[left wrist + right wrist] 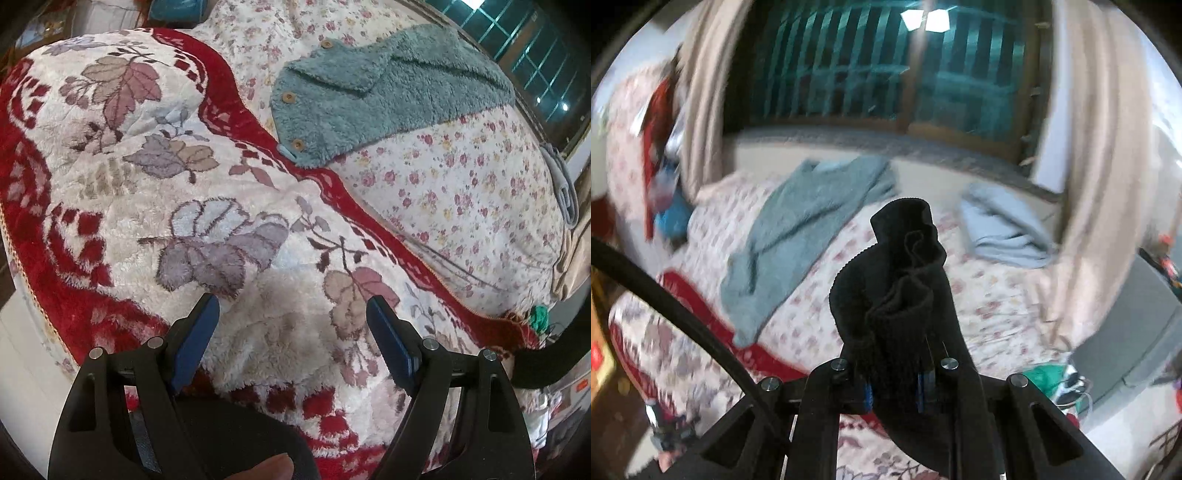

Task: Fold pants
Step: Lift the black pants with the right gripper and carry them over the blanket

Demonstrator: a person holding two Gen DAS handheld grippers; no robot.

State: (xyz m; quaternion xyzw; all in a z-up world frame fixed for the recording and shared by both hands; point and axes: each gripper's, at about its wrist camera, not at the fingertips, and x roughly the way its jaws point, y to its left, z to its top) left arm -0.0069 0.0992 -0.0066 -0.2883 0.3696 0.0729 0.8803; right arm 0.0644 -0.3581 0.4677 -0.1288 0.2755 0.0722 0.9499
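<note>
- Black ribbed fabric, the pants (897, 280), is bunched in the right tongs (894, 391), which pinch it between their blue pads; a folded hem sticks up past the tips, and the rest hangs down below.
- Left tongs (291, 332) stand spread wide with nothing between them, over a plush red-and-white floral blanket (147, 184).
- Beyond both tongs, a teal fleece garment (369, 96) lies flat on the flowered bed sheet (461, 192).
- Farther right of the pants, a pale blue folded cloth (1001, 225) lies near the curtain (1097, 147).
</note>
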